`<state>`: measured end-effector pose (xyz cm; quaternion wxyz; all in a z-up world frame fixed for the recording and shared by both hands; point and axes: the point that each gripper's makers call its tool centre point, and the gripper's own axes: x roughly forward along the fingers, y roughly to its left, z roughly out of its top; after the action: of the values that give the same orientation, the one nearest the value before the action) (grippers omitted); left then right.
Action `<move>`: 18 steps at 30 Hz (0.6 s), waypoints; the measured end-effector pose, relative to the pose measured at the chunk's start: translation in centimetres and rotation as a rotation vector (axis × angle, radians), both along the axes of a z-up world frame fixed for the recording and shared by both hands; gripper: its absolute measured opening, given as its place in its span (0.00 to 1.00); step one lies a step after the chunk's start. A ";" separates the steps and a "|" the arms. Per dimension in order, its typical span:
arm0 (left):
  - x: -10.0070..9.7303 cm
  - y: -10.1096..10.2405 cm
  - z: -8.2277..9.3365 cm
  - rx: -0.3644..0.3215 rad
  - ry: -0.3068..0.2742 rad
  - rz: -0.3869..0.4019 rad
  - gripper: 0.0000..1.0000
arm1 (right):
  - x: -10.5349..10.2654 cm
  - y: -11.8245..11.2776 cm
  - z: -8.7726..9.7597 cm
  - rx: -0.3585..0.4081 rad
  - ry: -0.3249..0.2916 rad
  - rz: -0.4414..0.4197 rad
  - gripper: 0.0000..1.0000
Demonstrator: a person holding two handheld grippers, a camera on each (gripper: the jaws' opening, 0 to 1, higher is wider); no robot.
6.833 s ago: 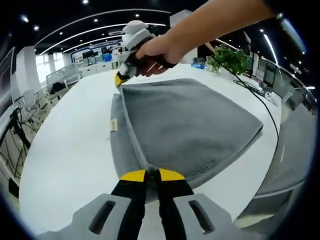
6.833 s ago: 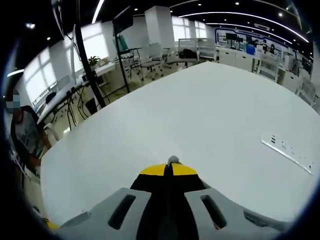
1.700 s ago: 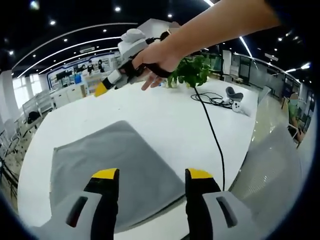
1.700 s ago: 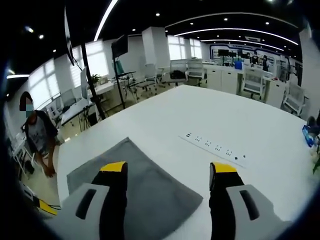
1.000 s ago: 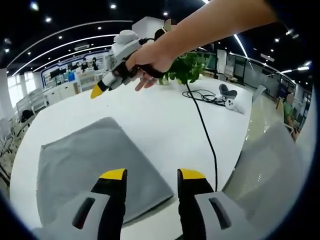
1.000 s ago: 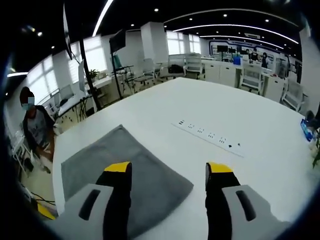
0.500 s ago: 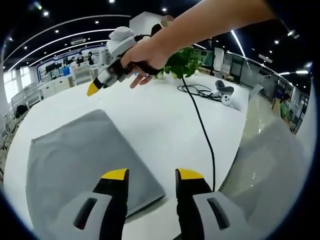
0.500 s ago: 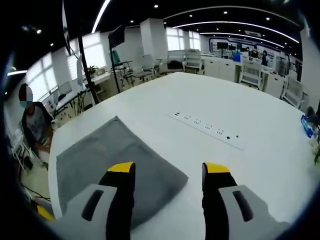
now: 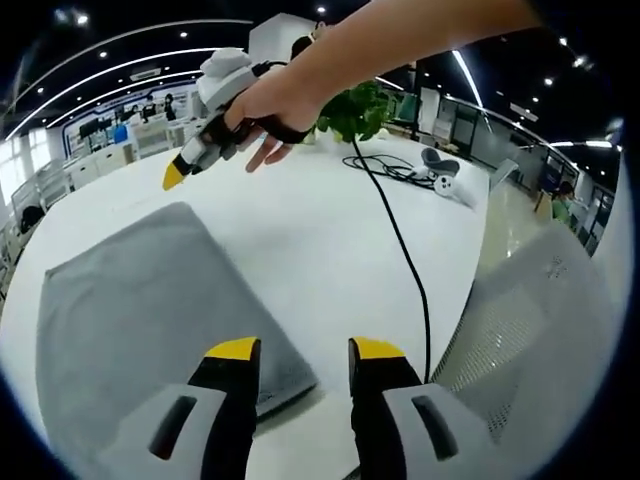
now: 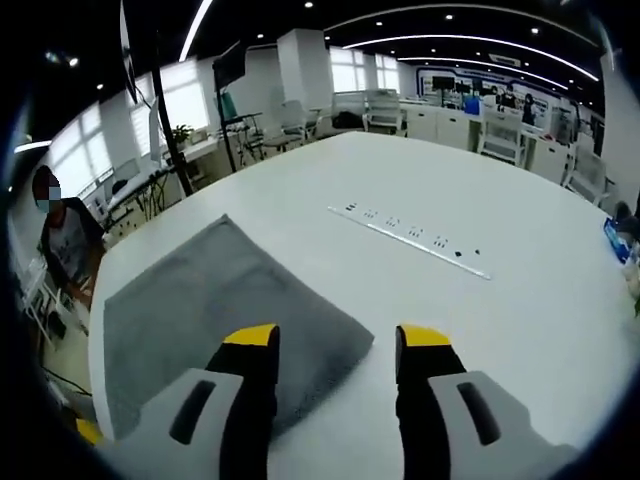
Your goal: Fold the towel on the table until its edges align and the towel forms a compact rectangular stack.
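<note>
grey towel [image 9: 140, 300] lies flat on the white desk [image 9: 330, 240], folded into a rectangle, its near corner just ahead of my left tool [image 9: 296, 350], whose jaws stand apart and empty. my right tool [image 10: 331, 338] is also parted, over the towel's corner [image 10: 345, 335] in its own view. to fold again i judge i should take two corners of one short edge, pinch every layer, lift evenly and lay edge on edge. a black cable [image 9: 400, 250] runs beside the towel; i should keep clear of it.
</note>
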<state>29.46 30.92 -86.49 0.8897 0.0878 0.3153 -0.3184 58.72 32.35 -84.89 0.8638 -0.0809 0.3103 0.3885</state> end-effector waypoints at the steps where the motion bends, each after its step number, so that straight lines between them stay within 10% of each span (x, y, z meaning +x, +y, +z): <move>1: -0.1 0.0 -0.1 0.001 0.002 -0.002 0.36 | 0.0 0.0 -0.1 0.000 0.004 -0.001 0.46; 18: -0.6 -0.7 -2.7 0.004 0.076 -0.015 0.31 | 0.9 0.5 -2.6 -0.029 0.021 0.014 0.43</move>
<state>28.88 30.25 -89.23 0.8745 0.0798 0.3488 -0.3275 59.60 32.82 -87.49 0.8565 -0.0915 0.3244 0.3909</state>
